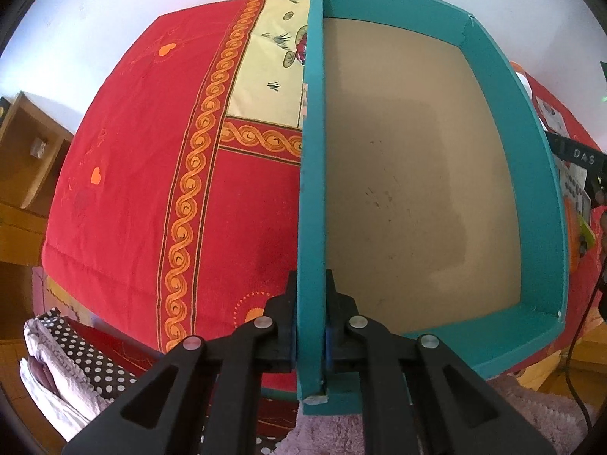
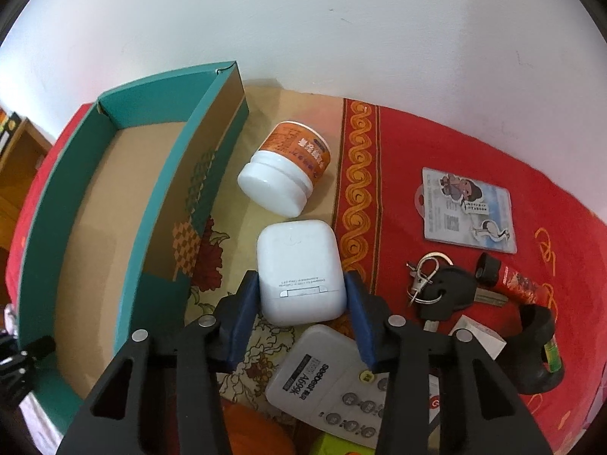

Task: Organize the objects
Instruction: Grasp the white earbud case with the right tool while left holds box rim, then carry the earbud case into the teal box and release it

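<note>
A teal cardboard box [image 1: 493,94] with a bare brown floor rests on the red bedspread. My left gripper [image 1: 311,335] is shut on the box's left wall near its front corner. The box also shows in the right wrist view [image 2: 140,113], at the left. My right gripper [image 2: 301,299] is open around a white earbud case [image 2: 299,265], one blue pad on each side, not visibly squeezing it. A white jar with an orange label [image 2: 284,172] lies on its side just beyond the case.
On the bedspread [image 2: 417,132] to the right lie a card holder [image 2: 468,210], keys [image 2: 444,292], a red tube [image 2: 519,288] and a black object [image 2: 538,349]. A white remote [image 2: 326,383] lies under my right gripper. Wooden furniture [image 1: 26,151] stands left. Folded cloth [image 1: 60,367] lies near.
</note>
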Available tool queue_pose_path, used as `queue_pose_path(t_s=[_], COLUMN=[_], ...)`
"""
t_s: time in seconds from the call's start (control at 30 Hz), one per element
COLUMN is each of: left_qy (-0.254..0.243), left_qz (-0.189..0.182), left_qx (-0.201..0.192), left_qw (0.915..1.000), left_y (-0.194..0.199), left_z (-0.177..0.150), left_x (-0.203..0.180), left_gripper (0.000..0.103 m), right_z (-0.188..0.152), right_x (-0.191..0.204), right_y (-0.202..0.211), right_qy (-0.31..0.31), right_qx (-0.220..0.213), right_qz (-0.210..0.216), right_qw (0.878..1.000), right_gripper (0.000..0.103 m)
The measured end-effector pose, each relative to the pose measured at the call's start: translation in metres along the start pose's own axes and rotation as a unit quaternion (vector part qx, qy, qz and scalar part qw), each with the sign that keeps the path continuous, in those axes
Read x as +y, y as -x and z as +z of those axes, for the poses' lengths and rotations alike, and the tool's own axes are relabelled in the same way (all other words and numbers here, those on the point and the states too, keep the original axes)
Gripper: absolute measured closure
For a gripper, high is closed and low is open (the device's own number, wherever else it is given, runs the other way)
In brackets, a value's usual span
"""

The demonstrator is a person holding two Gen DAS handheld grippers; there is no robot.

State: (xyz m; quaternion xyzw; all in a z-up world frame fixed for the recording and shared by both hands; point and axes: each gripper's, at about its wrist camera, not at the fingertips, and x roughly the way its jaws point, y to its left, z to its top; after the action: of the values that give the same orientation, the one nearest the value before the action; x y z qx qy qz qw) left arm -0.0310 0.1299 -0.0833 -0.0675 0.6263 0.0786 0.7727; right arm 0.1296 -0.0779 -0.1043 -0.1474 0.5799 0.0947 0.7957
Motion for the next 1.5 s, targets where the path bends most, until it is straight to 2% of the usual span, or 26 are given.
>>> queue_pose_path(t_s=[0.2,0.37,0.47,0.63,0.8,0.93,1.1,1.27,1.5], left_qy=[-0.019,-0.032,-0.035,-0.046,-0.046,-0.053,-0.059,-0.060,-0.061], left_qz=[0.004,0.005,0.003,0.008,0.000,0.001,-0.001,-0.007,-0.011], left_qx=[-0.004,-0.005,-0.004,-0.006,-0.005,-0.007,-0.011,-0.013,-0.011], left_qw=[0.9998,0.9995,0.9994,0.9989,0.9989,0.9986,0.9982,0.9981,0.9980], left_y=[0.005,0.006,0.008,0.010,0.012,0.012,0.012,0.014,0.014], left_z=[-0.007,-0.006,-0.006,-0.007,-0.007,-0.008,-0.012,-0.015,-0.014], left_x=[-0.010,-0.017,-0.022,-0.028,-0.028,-0.026,-0.029,-0.028,-0.024], left_gripper=[0.095,0.095,0.095,0.095,0.095,0.094,0.094,0.094,0.094], right_z=[0.002,0.006,0.012,0.030,0.057,0.077,0.091,0.098,0.107], right_x=[-0.008,0.005,0.013,0.043,0.090,0.125,0.159,0.175,0.184], right_y=[0.018,0.048,0.066,0.083,0.091,0.076,0.025,-0.017,-0.048], right_qy=[0.006,0.033,0.036,0.049,0.084,0.117,0.146,0.148,0.166], right_qx=[-0.008,-0.021,-0.027,-0.026,-0.026,-0.026,-0.002,0.019,0.021], right_qz=[-0.004,-0.005,0.008,0.040,0.077,0.079,0.069,0.079,0.062], right_qw=[1.000,0.999,0.999,0.998,0.993,0.990,0.987,0.986,0.984], right_gripper=[0.058,0.058,0.058,0.058,0.058,0.058,0.058,0.058,0.058])
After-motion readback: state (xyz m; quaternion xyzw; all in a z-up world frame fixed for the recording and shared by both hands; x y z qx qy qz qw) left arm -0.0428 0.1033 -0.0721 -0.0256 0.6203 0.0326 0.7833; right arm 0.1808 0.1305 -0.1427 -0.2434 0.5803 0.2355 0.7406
